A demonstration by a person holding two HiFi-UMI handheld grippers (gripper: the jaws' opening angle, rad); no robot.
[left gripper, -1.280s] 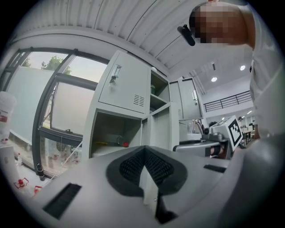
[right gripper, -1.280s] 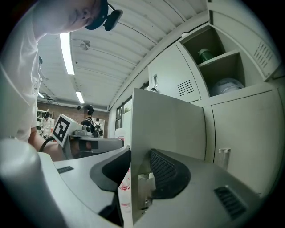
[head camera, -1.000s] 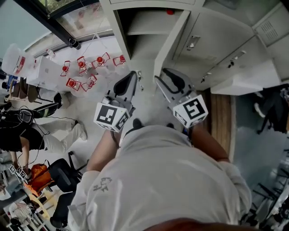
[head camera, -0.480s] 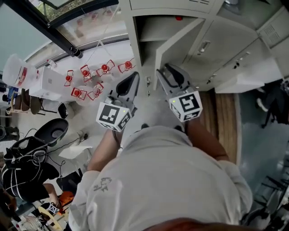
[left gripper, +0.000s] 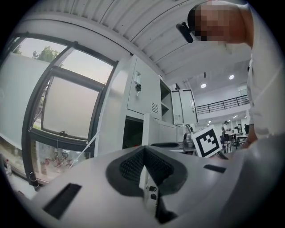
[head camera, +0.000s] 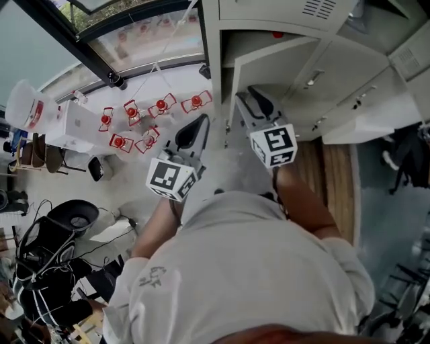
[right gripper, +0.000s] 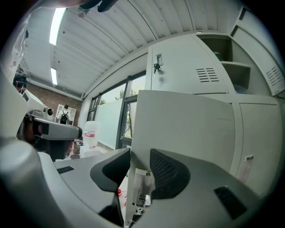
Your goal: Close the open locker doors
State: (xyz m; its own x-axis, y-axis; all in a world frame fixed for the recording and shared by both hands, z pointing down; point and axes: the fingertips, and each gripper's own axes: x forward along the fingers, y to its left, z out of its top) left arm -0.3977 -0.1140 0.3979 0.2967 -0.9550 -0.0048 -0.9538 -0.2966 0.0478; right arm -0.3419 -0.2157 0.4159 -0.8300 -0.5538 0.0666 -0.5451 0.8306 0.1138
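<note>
Right fingers [right gripper: 167, 171]: spread apart, with the free edge of the open locker door [right gripper: 187, 124] standing in the gap between them. Whether either one presses on the metal cannot be told.
Left fingers [left gripper: 129, 167]: clenched tip to tip, grasping nothing.
Right gripper [head camera: 250, 95]: held up in front of the person, pointing at the door's free edge. Its marker cube [head camera: 273, 144] faces the head camera.
Left gripper [head camera: 199, 122]: just left of the right one and left of the door edge, apart from both, pointing toward the locker bank [head camera: 269, 12].
Door: pale grey, standing out at an angle from the locker bank toward the person, with its free edge on the left. A small metal fitting [right gripper: 141, 173] sits on that edge, in the gap between the right fingers.
Compartment behind the door [head camera: 259, 41]: open and shadowed. A small red thing [head camera: 277, 33] shows at its top, too small to tell what it is.
Neighbouring lockers: the vented upper door [right gripper: 187, 67] is shut, with a key in its lock [right gripper: 156, 62]. Further right, another compartment with a shelf [right gripper: 231, 64] stands open.
Surroundings: a window wall [head camera: 154, 33] to the left of the lockers, red-and-white objects [head camera: 141, 121] on the floor beside it, and a wooden strip [head camera: 329, 181] along the foot of the lockers.
Person: a pale shirt [head camera: 235, 269] fills the lower part of the head view.
</note>
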